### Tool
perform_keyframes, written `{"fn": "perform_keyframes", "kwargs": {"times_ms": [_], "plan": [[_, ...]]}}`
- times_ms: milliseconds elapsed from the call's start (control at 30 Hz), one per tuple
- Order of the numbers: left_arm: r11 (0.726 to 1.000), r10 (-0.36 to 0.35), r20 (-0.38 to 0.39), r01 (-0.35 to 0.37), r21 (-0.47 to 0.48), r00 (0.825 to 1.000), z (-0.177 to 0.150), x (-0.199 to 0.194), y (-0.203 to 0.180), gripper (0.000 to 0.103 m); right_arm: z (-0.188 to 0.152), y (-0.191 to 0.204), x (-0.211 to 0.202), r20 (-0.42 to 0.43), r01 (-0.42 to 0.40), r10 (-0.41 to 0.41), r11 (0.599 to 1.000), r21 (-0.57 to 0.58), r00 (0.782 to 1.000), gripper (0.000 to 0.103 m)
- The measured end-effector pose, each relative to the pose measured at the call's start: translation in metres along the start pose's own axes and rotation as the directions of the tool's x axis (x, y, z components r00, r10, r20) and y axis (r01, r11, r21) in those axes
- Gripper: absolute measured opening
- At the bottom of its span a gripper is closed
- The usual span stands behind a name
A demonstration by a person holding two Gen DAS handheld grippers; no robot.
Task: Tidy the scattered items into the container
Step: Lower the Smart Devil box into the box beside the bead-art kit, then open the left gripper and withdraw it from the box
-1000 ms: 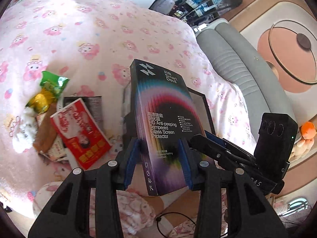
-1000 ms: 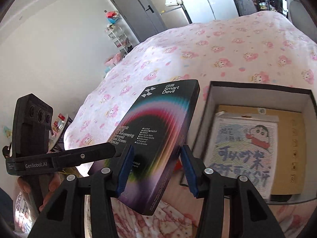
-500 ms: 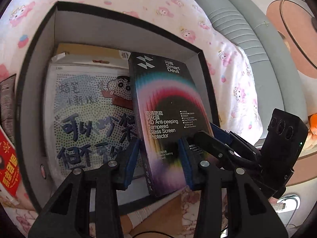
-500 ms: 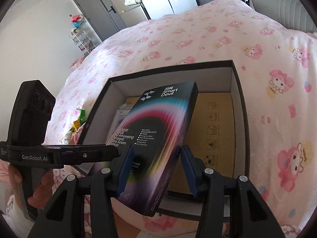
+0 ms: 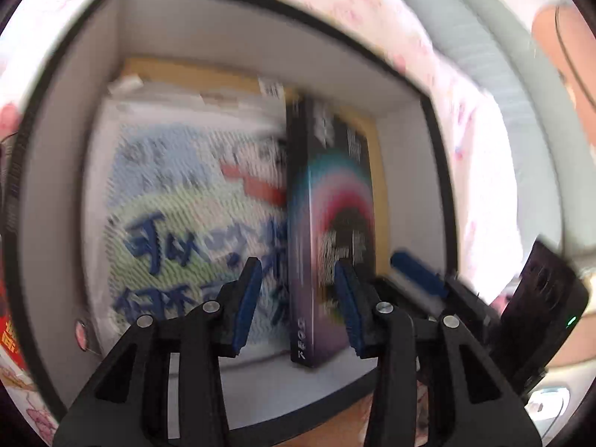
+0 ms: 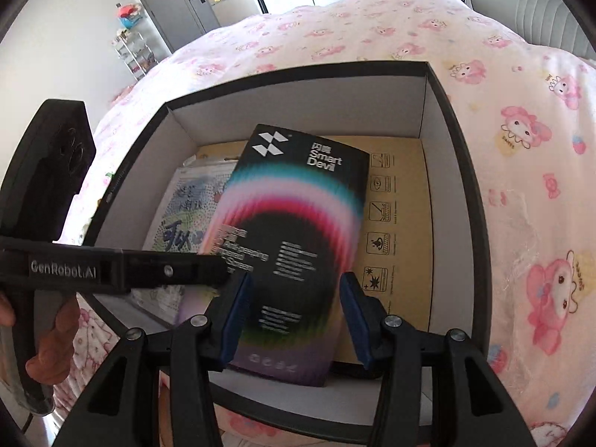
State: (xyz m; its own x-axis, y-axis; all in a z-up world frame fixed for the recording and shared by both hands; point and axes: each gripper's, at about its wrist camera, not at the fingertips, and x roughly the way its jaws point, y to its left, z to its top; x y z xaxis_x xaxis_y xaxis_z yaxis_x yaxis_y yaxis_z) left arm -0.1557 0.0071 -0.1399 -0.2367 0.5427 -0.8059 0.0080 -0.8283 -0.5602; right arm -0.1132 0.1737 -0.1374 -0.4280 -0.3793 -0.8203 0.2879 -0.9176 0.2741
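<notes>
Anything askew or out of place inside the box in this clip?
The screen protector box sits tilted inside the black container, overlapping the cartoon-print packet rather than lying flat. Both grippers' jaws look open around it. Nothing looks spilled or damaged.

The left gripper (image 5: 298,305) is showing two black plastic fingers with ribbed blue pads (image 5: 244,307) on the inner faces, and a round silver screw is sitting on each black link behind them. The right gripper (image 6: 294,316) is looking the same: black fingers, blue pads (image 6: 354,316), silver screws. A black handle body with white "GenRobot.AI" lettering is appearing in the right wrist view, with bare skin of the person's left hand (image 6: 52,339) around it.
</notes>
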Motion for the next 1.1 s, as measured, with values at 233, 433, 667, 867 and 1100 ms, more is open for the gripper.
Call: {"fn": "perform_keyframes", "kwargs": {"times_ms": [233, 433, 667, 867, 1100], "plan": [[1.0, -0.005, -0.015, 0.005, -0.026, 1.0, -0.004, 0.015, -0.013, 0.04, -0.001, 0.002, -0.01, 0.062, 0.016, -0.017, 1.0, 0.005, 0.998, 0.045], [0.996, -0.082, -0.15, 0.084, 0.008, 0.985, -0.001, 0.046, -0.031, 0.044, 0.0, 0.006, 0.001, 0.005, 0.048, -0.048, 0.999, -0.02, 0.999, 0.045], [0.998, -0.069, -0.122, 0.069, 0.0, 0.99, -0.003, 0.044, -0.027, 0.043, -0.002, 0.002, 0.012, -0.048, 0.045, -0.045, 0.999, -0.004, 0.998, 0.045], [0.999, 0.009, -0.08, -0.005, 0.045, 0.997, -0.015, 0.034, -0.025, 0.044, -0.002, -0.001, 0.004, -0.025, 0.007, -0.007, 1.0, 0.013, 1.0, 0.045], [0.979, 0.167, 0.037, -0.17, 0.109, 0.985, -0.006, 0.0, -0.012, 0.043, 0.008, 0.002, 0.002, -0.039, 0.043, -0.044, 0.999, -0.009, 0.998, 0.045]]}}
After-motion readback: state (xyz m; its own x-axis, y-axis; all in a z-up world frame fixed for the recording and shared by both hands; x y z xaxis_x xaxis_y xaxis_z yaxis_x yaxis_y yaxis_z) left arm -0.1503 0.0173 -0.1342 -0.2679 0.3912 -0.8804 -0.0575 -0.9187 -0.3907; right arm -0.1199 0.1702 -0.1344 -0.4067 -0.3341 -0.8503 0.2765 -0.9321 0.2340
